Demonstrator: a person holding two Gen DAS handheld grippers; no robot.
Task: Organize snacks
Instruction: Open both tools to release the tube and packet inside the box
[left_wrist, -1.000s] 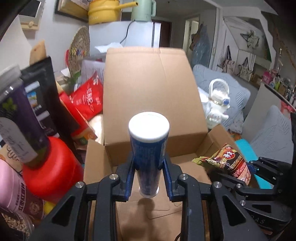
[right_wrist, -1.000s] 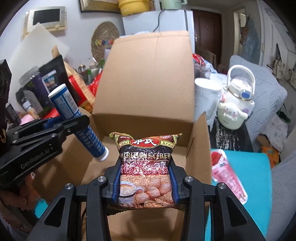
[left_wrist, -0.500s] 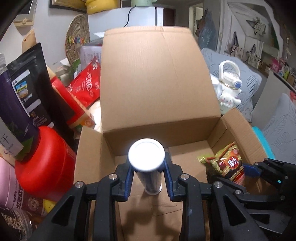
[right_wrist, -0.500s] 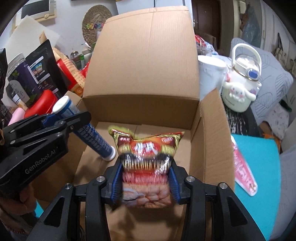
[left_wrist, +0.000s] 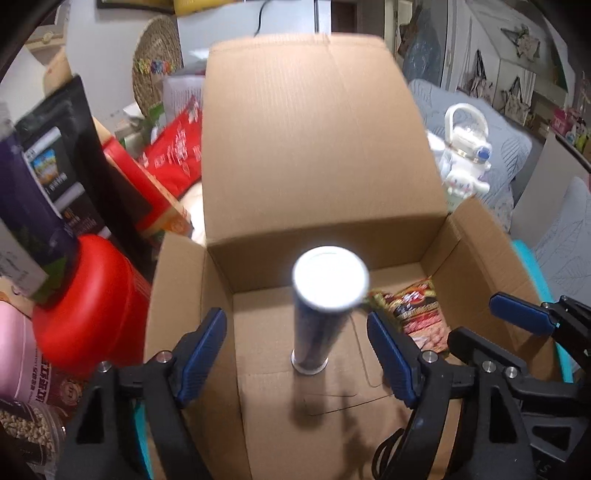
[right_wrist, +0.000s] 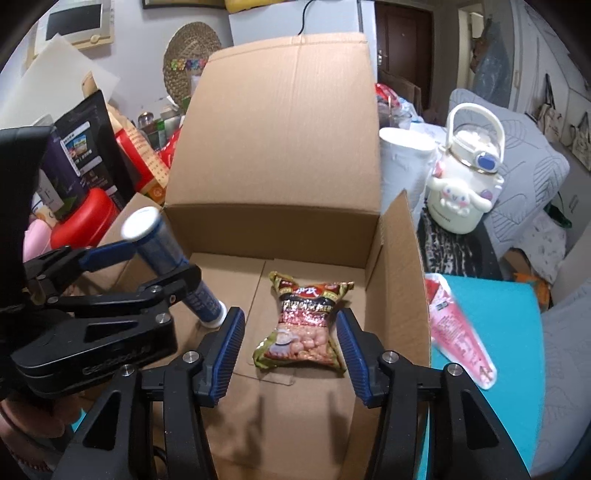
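An open cardboard box (left_wrist: 317, 147) (right_wrist: 273, 129) fills both views. A blue tube with a white lid (left_wrist: 310, 332) (right_wrist: 201, 295) stands on its base on the box floor. My left gripper (left_wrist: 295, 350) (right_wrist: 166, 258) has its jaws opening wide around the tube, and neither pad touches it. A brown and red snack bag (right_wrist: 303, 325) (left_wrist: 417, 310) lies flat on the floor to the tube's right. My right gripper (right_wrist: 291, 356) hangs over the bag, jaws opening, with a pad off each side. Its blue fingertips (left_wrist: 517, 314) show in the left wrist view.
Left of the box sit a red round container (left_wrist: 92, 302), a purple jar (left_wrist: 26, 206), a black pouch (right_wrist: 85, 147) and red snack packs (left_wrist: 173, 155). To the right are a white cup (right_wrist: 402, 158), a white cartoon bottle (right_wrist: 461, 192) and a pink pack (right_wrist: 458, 339) on a teal surface.
The left jaws sprang open off the tube, which now stands free on the box floor. The right jaws widened and the snack bag dropped flat onto the floor.
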